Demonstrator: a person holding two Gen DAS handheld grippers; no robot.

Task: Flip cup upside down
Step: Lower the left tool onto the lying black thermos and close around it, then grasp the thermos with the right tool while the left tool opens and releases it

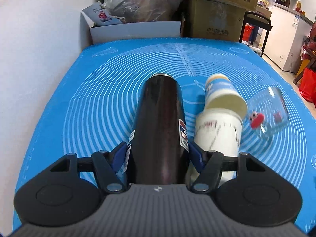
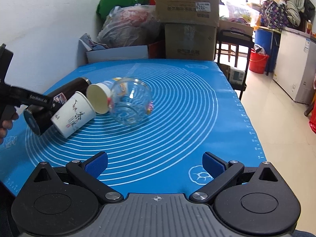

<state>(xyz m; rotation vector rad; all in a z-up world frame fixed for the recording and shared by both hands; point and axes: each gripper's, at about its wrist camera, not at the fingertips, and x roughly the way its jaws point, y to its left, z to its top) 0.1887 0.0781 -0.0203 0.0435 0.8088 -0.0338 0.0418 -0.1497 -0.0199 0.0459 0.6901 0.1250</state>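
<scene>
My left gripper [image 1: 157, 150] is shut on a dark brown bottle-shaped cup [image 1: 160, 122] and holds it tilted almost on its side above the blue mat [image 1: 98, 98]. In the right wrist view the same cup [image 2: 65, 96] slants with its base toward me, in the left gripper [image 2: 37, 100]. A white paper cup [image 2: 74, 116] and a blue-and-white paper cup [image 2: 102, 96] lie on their sides beside it. A clear glass cup [image 2: 130, 100] lies on its side too. My right gripper [image 2: 155, 165] is open and empty over the mat's near edge.
Cardboard boxes [image 2: 187, 19] and plastic bags [image 2: 126, 27] are stacked behind the mat's far edge. A white wall [image 2: 39, 19] runs along the left. A black chair [image 2: 235, 45] and red bucket [image 2: 258, 61] stand on the floor to the right.
</scene>
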